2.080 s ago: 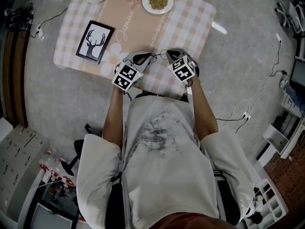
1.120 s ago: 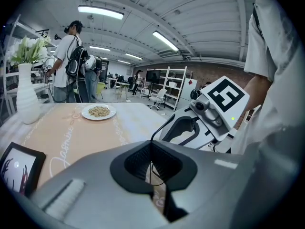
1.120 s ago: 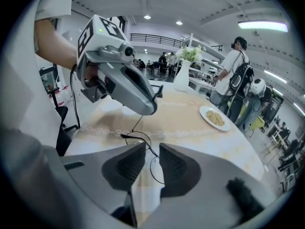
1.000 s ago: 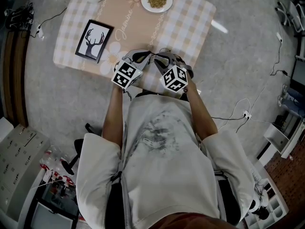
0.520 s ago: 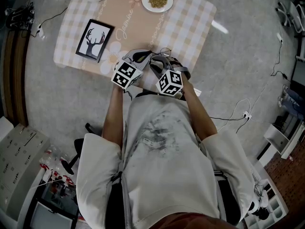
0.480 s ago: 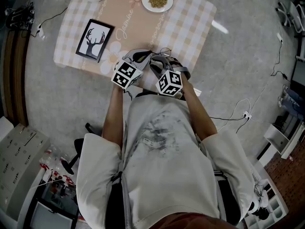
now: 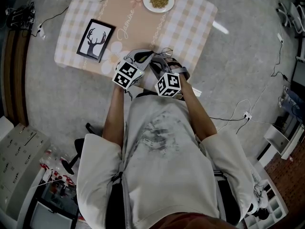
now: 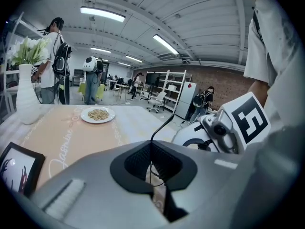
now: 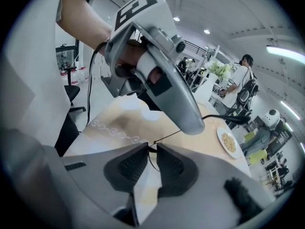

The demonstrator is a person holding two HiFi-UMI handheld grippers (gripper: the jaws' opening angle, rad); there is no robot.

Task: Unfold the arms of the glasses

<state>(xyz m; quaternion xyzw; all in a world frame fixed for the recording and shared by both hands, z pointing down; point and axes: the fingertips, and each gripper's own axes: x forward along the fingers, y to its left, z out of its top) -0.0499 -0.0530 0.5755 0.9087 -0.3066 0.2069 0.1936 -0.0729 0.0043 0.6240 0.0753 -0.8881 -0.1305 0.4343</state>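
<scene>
Wire glasses: left tool pinches, right tool just closed on them; plate beyond.

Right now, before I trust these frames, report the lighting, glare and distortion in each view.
Head view: fisheye bows the checked beige tablecloth, corners dim, one white glare streak on the grey floor. Left gripper view: round black border, ceiling strip lights blown out, thin black wire glasses readable. Right gripper view: same border, white plate squashed oval.
</scene>
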